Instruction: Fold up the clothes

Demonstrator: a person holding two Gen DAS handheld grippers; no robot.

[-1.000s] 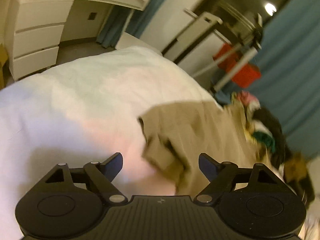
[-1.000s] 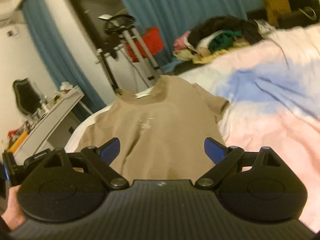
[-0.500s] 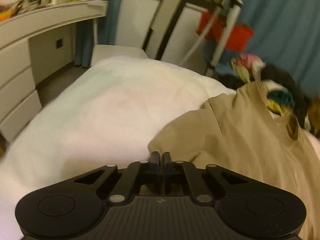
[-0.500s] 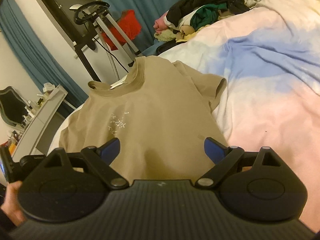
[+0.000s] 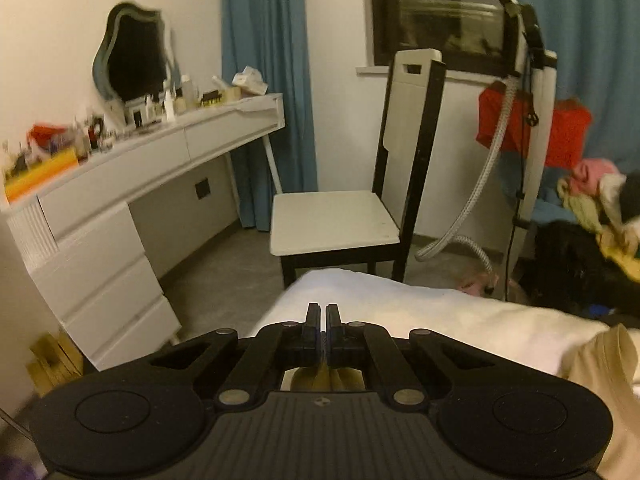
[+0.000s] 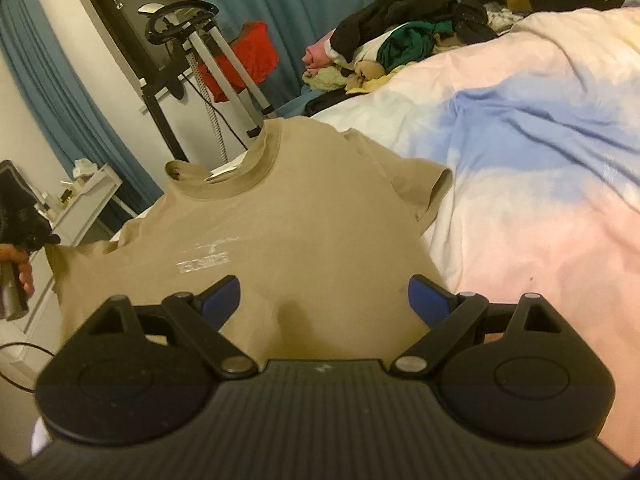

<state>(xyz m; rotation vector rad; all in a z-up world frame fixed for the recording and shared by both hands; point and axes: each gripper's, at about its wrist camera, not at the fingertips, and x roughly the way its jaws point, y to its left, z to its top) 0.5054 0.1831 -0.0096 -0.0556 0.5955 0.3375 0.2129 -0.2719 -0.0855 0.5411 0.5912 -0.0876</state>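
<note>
A tan T-shirt (image 6: 300, 220) with a pale chest print lies face up on the bed, collar toward the far edge. In the left wrist view my left gripper (image 5: 323, 316) is shut, with tan cloth showing just under its closed jaws and more of the T-shirt (image 5: 596, 364) at the lower right. The right wrist view shows the left gripper (image 6: 36, 236) at the far left, pinching the shirt's sleeve and drawing it outward, a hand (image 6: 20, 276) below it. My right gripper (image 6: 324, 292) stands open low over the shirt's lower half, nothing between its fingers.
The pastel duvet (image 6: 540, 160) spreads to the right of the shirt. A heap of clothes (image 6: 400, 40) lies at the bed's far side. Beyond the bed's edge stand a white chair (image 5: 332, 220), a white dressing table (image 5: 120, 184) and a garment steamer (image 6: 208, 40).
My left gripper closed on the shirt's sleeve and pulled it up and outward, its view swinging to the chair. The sleeve now lies stretched out. My right gripper sank slightly and stays open.
</note>
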